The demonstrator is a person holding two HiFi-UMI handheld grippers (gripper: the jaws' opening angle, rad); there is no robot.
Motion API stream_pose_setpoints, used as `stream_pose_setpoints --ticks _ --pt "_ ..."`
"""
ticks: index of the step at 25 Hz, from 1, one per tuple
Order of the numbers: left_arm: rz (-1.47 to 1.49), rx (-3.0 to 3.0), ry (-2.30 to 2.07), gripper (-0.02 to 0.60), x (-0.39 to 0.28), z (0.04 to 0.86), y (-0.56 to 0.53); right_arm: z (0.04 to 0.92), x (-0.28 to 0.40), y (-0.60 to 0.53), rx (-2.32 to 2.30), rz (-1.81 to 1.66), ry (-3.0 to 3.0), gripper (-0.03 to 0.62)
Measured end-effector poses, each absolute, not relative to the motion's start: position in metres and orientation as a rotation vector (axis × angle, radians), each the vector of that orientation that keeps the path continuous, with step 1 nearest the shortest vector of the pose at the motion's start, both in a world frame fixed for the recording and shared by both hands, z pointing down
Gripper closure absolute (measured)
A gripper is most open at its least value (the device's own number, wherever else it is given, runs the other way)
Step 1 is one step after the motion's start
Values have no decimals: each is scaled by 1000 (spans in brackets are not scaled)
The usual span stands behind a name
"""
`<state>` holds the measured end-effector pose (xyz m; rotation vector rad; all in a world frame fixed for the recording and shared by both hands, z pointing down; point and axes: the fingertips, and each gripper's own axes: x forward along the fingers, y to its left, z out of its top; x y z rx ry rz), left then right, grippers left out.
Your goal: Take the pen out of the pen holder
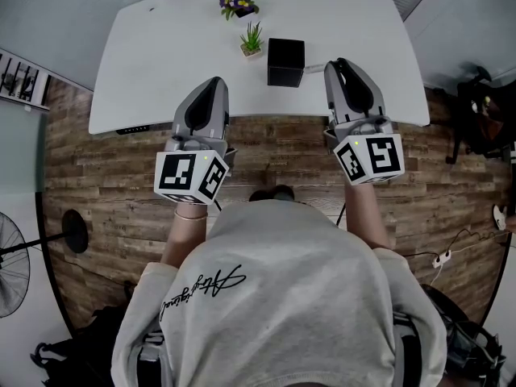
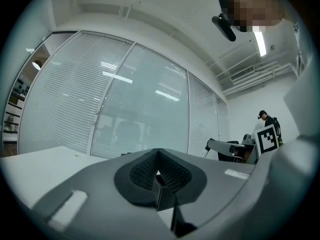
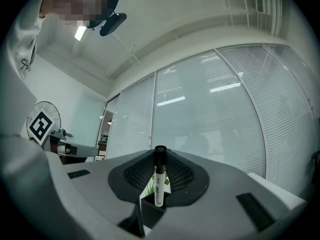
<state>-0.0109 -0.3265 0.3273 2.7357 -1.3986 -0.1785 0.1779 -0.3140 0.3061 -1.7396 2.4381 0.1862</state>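
Note:
The black square pen holder (image 1: 285,61) stands near the front edge of the white table (image 1: 161,47). My right gripper (image 1: 338,65) hovers just right of it, shut on a white pen (image 3: 159,184) with a black cap, held upright between the pads. In the right gripper view (image 3: 160,159) the pen's lower end shows in front of the holder (image 3: 150,211). The pen is hidden in the head view. My left gripper (image 1: 216,84) is shut and empty, left of the holder and over the table's front edge. Through its closed jaws (image 2: 158,165) the holder (image 2: 164,196) shows.
A small green plant (image 1: 251,40) stands just left of the holder, with a pot of purple flowers (image 1: 239,2) farther back. Wood floor lies below the table edge. A fan (image 1: 12,264) stands at the left. A distant person (image 2: 265,118) shows in the left gripper view.

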Motion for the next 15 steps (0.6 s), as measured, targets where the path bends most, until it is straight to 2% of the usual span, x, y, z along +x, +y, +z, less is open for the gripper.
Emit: stream_pose_setpoints --ticks 15 --pt "-157 2743 -1385 595 -10 328 -323 303 175 -310 -1733 193 2433 530"
